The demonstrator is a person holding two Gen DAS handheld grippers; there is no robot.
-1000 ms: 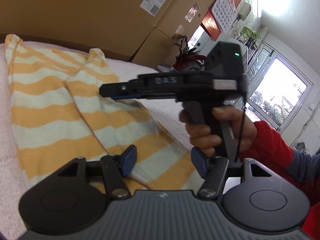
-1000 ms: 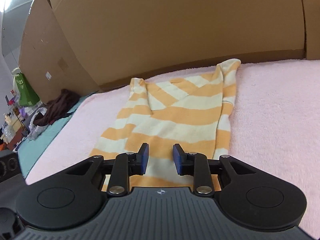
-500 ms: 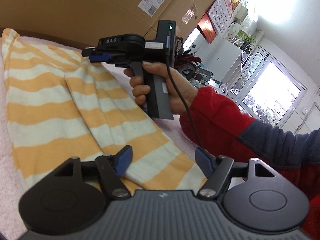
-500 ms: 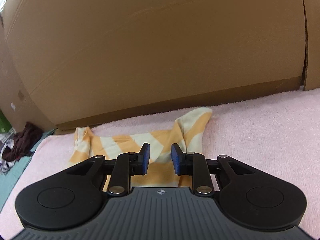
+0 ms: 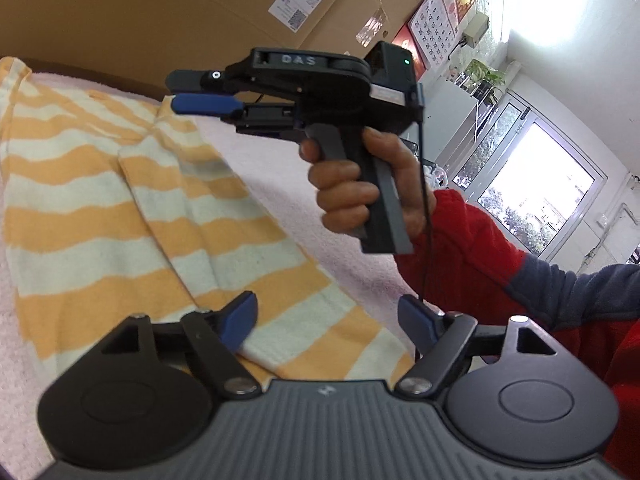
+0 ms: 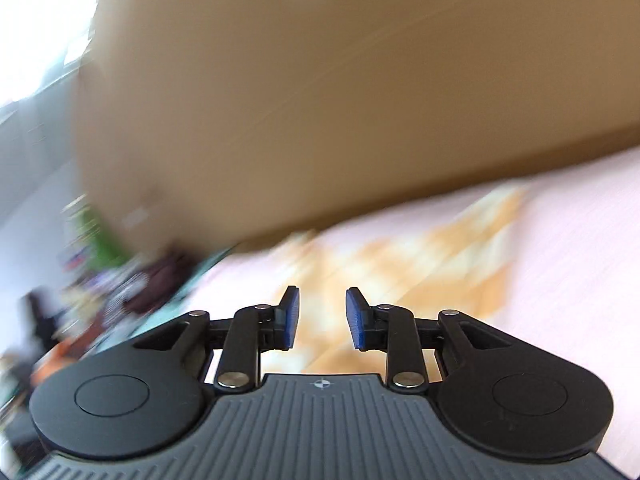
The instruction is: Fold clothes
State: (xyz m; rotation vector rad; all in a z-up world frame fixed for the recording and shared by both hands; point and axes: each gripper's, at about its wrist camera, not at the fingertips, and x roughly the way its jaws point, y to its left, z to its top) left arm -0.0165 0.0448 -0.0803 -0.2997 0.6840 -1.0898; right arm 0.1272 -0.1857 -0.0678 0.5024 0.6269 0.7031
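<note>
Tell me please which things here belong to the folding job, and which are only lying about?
Belong to the job:
- striped garment, flat on the pink towel
- left tool, open, empty
- right tool, open, empty

Only lying about:
- cardboard boxes behind
- wall calendar
- potted plant
- dark clothes pile, blurred

The orange-and-white striped cotton garment (image 5: 120,216) lies flat on the pink towelling-covered counter (image 5: 320,220), its far end near the big brown cardboard boxes (image 5: 180,8) behind. The left gripper (image 5: 326,316) hangs over its near edge, the right gripper (image 5: 200,94) above its far part.
</note>
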